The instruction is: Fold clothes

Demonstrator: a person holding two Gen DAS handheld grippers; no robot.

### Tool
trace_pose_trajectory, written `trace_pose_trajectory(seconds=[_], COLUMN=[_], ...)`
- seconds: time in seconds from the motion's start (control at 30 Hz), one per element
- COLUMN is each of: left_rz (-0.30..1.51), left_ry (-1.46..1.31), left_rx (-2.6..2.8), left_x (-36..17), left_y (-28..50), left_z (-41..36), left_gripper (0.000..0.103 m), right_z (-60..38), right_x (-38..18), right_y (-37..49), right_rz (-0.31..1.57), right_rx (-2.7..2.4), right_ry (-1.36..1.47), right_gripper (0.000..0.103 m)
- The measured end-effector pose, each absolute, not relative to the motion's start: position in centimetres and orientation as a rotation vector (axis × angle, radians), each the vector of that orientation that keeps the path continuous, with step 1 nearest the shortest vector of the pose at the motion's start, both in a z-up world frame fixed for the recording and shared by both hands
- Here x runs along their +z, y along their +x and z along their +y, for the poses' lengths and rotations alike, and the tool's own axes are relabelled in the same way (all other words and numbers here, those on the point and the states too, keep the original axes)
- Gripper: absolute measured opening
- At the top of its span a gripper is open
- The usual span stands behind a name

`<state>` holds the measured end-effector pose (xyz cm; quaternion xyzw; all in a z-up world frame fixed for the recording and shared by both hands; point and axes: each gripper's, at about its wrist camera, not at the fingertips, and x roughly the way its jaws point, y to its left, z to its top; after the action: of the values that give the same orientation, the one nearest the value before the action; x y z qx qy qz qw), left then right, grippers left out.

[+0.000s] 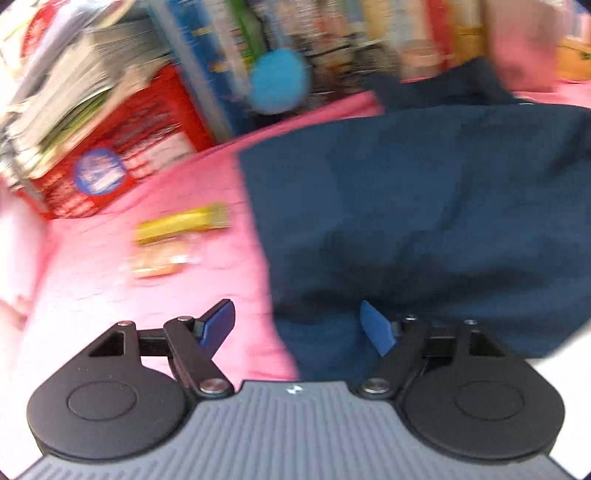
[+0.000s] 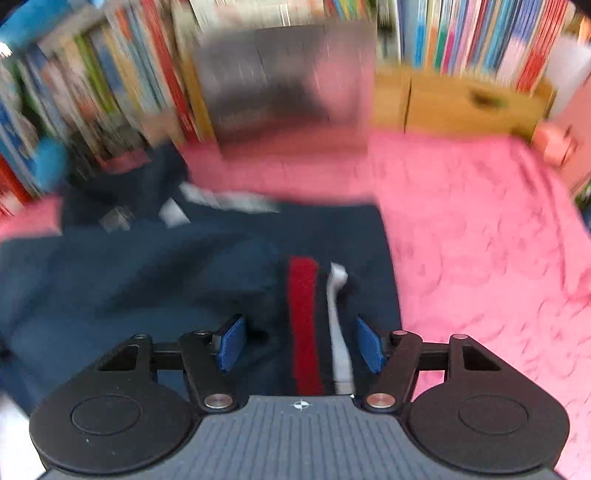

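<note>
The garment [image 1: 424,221] lies on the bedspread [image 1: 184,295], filling the right of the left wrist frame; a packet [image 1: 181,223] lies left of it, books [image 2: 110,74] along the top.

A pink bedspread [image 2: 480,229] fills the right; blurred books [image 2: 472,33] line the top; a yellow packet [image 1: 181,223] lies centre-left.

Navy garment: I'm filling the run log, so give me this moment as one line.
garment: navy garment flat on pink cover | left tongs: open at its edge | right tongs: open over red stripe | fold: not gripped
</note>
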<state>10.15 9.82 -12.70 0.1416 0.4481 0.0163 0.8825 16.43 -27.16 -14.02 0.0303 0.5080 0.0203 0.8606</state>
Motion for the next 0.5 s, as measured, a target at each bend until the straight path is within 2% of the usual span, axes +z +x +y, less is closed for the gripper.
trace_pose_trajectory(seconds=[0.1, 0.17, 0.2, 0.27, 0.43, 0.5], left_rz=[0.920, 0.874, 0.850, 0.820, 0.781, 0.829], left_ry=[0.306, 0.316, 0.276, 0.155, 0.005, 0.037], left_rx=[0.101, 0.128, 0.116, 0.047, -0.215, -0.225], left_x=[-11.0, -9.3, -8.3, -6.5, -6.2, -8.2], left_y=[10.7, 10.6, 10.5, 10.2, 11.3, 12.2], left_z=[10.8, 11.1, 11.3, 11.4, 8.1, 6.4], left_gripper=[0.075, 0.073, 0.073, 0.073, 0.074, 0.074], right_z=[-25.9, -25.2, -25.2, -25.4, -23.9, -22.8], right_x=[-12.9, -10.6, -9.3, -7.4, -7.8, -9.5], right_y=[16.2, 14.7, 13.8, 12.3, 13.3, 15.0], right_rz=[1.050, 0.967, 0.921, 0.849, 0.866, 0.890], right_rx=[0.019, 0.004, 0.006, 0.035, 0.188, 0.200], right_ry=[-0.015, -0.073, -0.079, -0.053, -0.030, -0.060], right_gripper=[0.064, 0.071, 0.079, 0.080, 0.055, 0.054])
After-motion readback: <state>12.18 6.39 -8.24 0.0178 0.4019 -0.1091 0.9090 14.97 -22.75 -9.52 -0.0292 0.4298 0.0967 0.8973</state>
